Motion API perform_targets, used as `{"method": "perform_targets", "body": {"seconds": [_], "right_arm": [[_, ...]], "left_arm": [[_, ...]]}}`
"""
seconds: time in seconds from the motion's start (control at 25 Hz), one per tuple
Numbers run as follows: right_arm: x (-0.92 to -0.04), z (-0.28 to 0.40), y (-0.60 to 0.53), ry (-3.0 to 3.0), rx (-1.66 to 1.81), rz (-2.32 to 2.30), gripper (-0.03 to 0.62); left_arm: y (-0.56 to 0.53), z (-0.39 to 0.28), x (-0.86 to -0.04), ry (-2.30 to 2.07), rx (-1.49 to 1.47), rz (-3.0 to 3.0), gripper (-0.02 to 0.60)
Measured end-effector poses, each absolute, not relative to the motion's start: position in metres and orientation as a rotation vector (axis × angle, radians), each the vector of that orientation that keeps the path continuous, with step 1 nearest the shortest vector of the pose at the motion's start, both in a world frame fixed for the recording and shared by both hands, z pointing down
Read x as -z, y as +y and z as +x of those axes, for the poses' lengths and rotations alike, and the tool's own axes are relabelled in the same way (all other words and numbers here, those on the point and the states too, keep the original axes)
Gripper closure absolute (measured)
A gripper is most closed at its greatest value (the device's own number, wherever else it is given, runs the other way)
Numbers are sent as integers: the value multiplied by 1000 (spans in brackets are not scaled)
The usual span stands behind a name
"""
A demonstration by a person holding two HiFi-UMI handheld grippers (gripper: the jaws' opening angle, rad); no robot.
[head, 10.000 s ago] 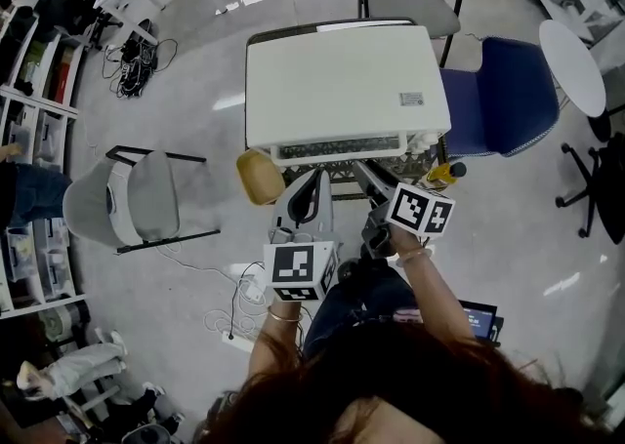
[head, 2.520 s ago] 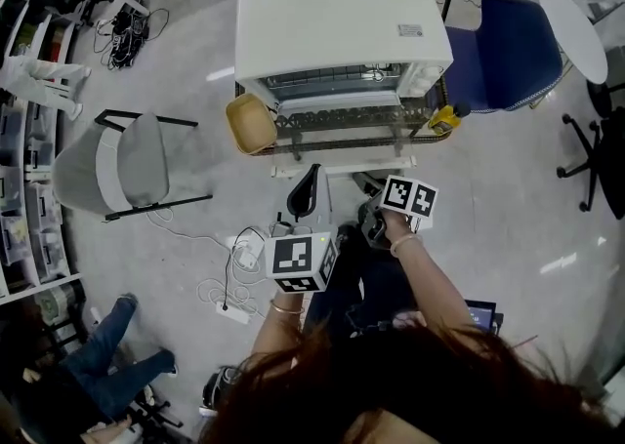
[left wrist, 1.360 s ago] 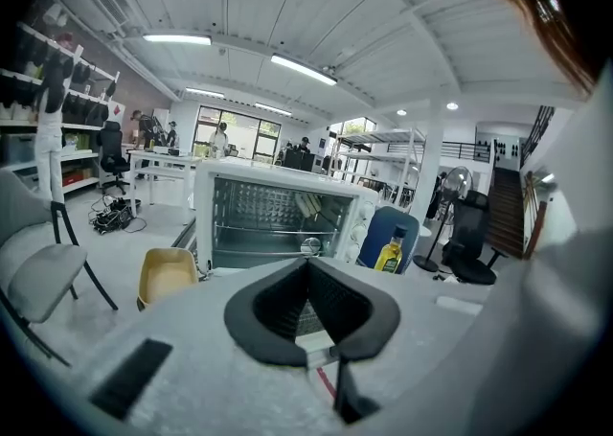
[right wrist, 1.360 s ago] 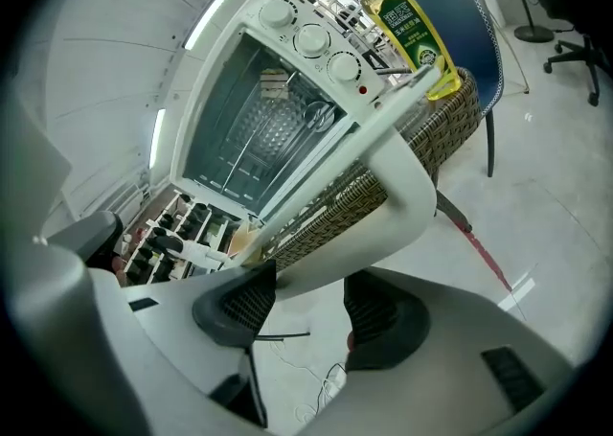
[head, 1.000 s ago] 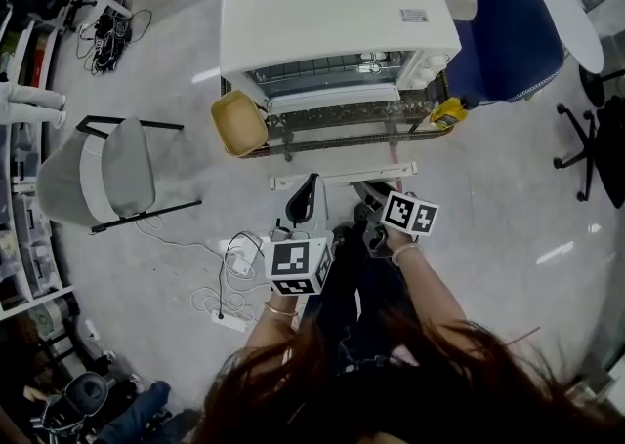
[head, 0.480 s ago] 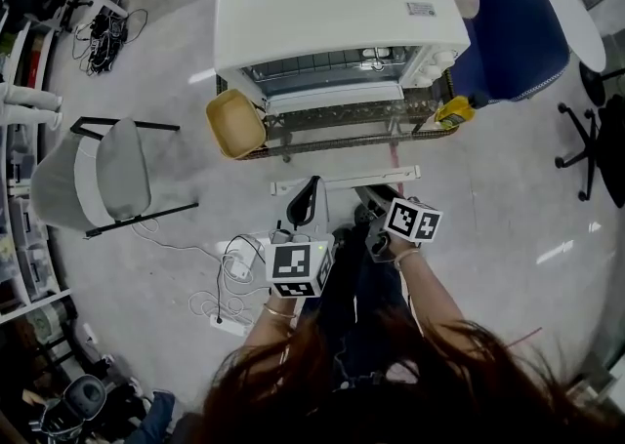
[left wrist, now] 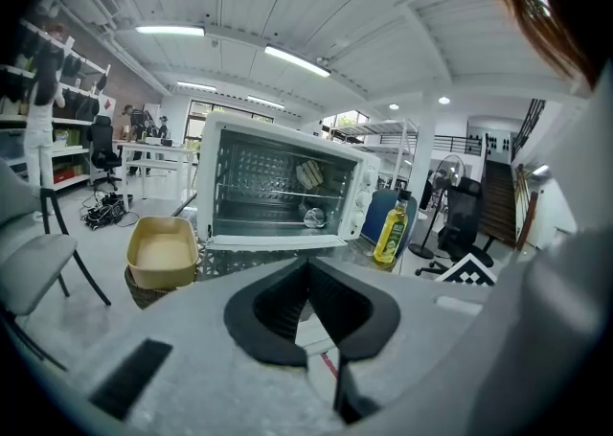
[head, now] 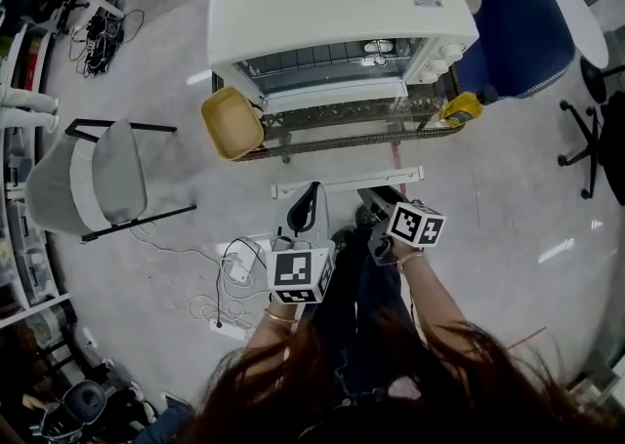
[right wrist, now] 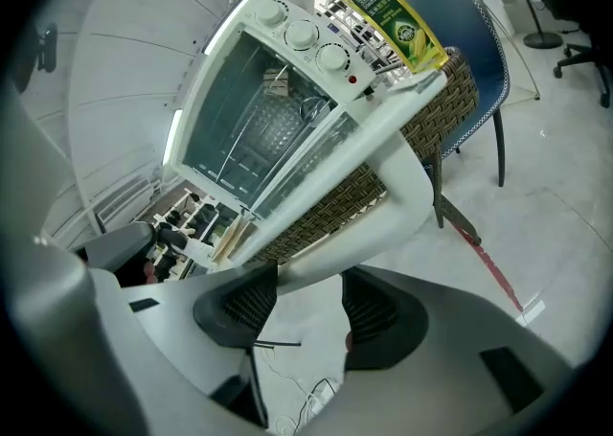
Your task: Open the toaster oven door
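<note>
The toaster oven sits on the woven worktop, straight ahead of me. Its cavity stands exposed, with the wire rack in plain sight. Ten seconds ago I was crowded up under the oven's front with both claws, and only a thin slotted strip showed there. By two and a half seconds ago the front was open, and it has not shifted since. The door lies folded out flat from the oven's bottom edge toward me. Its white handle runs along the edge farthest from the oven. I judge the task done, or as good as. All that seems left is to back away without nudging the door up again.

A tan tub sits at the oven's left front corner. My right claw is spread. The handle crosses just at its tips and runs behind one jaw rather than being nipped between the pads. Whether it touches I can't say. My left claw is pressed together at the tips on nothing, just short of the handle on the side away from the oven. A yellow oil bottle stands at the oven's right front corner.
</note>
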State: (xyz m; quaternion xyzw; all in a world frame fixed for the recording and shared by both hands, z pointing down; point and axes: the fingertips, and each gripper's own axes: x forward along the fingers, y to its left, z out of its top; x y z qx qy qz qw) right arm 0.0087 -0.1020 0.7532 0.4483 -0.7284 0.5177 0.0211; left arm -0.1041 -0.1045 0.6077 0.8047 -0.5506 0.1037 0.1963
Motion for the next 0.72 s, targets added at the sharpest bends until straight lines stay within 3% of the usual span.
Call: {"method": "perform_targets", "body": {"seconds": [0.72], "right_arm": [[-781,7,-103,-2286,-1573,1362,402]], "left_arm": [[-103,-109,-640,-1559,-255,2279,569]]}}
